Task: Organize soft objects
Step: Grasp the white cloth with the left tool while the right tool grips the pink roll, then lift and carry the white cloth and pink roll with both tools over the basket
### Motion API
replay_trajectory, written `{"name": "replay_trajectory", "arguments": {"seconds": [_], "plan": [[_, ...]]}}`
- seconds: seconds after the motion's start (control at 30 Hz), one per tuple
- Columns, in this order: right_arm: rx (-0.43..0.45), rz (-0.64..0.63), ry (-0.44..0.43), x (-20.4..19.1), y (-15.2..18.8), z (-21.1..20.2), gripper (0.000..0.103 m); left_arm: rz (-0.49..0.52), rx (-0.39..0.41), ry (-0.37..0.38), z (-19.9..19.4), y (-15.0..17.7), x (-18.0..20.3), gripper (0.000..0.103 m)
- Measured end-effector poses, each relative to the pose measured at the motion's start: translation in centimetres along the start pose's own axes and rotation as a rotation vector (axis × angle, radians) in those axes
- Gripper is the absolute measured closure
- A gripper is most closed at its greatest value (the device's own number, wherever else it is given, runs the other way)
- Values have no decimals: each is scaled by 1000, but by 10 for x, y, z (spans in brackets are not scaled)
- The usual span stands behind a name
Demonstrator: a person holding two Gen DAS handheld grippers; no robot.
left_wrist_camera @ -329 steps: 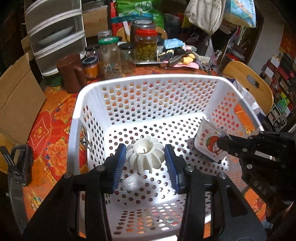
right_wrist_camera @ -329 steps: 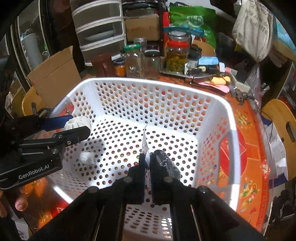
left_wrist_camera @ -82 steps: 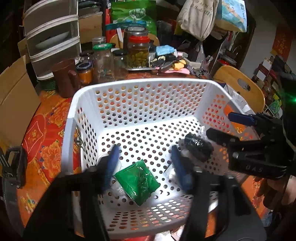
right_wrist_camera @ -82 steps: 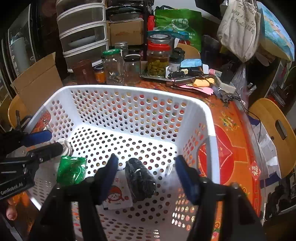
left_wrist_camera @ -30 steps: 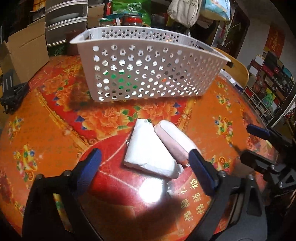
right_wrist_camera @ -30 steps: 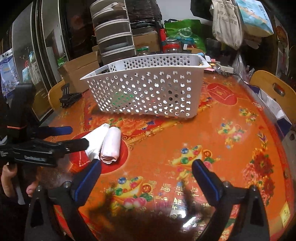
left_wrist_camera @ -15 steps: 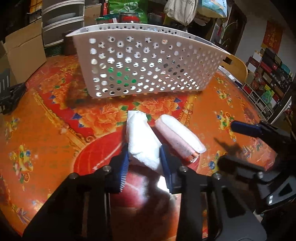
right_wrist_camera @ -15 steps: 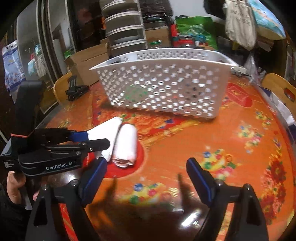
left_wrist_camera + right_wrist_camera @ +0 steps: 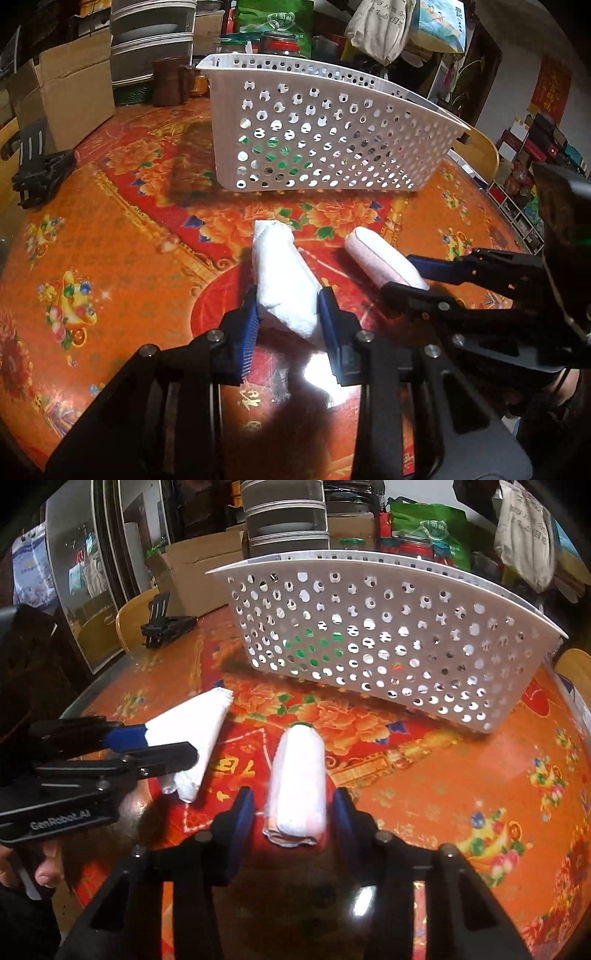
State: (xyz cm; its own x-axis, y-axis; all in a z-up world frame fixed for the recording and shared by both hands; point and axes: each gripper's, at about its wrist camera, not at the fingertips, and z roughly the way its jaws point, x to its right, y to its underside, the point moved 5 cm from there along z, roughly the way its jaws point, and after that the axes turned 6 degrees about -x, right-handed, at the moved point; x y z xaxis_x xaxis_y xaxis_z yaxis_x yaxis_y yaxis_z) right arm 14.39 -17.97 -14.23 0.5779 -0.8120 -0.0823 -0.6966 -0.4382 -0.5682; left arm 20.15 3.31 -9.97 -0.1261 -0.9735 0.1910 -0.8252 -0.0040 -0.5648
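A white folded cloth (image 9: 284,277) lies on the orange flowered tablecloth in front of the white perforated basket (image 9: 332,140). My left gripper (image 9: 288,314) is shut on the cloth's near end, and it also shows in the right wrist view (image 9: 170,746). Just right of the cloth lies a pink rolled towel (image 9: 299,775), also seen as the pink roll (image 9: 376,254). My right gripper (image 9: 291,812) straddles the roll's near end. Its jaws are closing, with a small gap left on each side. A green packet shows through the basket's holes (image 9: 388,627).
A black clamp stand (image 9: 37,173) sits at the table's left edge. Behind the basket are a cardboard box (image 9: 62,92), a brown mug (image 9: 166,85), jars and stacked drawers. A wooden chair (image 9: 480,151) stands at the right. A hand (image 9: 48,871) holds the left gripper.
My left gripper came forward and closed on the white cloth. My right gripper swung left onto the pink roll and its jaws narrowed around it.
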Motion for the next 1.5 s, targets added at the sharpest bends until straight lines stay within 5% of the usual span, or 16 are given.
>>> {"name": "replay_trajectory", "arguments": {"seconds": [0.83,1.5], "plan": [[178,75,13,39,19,-84,73,42,96,35,-46,-3,30,74],[343,68,67,50,1,-175,73,114,235,30,-135,-36,58,74]]}}
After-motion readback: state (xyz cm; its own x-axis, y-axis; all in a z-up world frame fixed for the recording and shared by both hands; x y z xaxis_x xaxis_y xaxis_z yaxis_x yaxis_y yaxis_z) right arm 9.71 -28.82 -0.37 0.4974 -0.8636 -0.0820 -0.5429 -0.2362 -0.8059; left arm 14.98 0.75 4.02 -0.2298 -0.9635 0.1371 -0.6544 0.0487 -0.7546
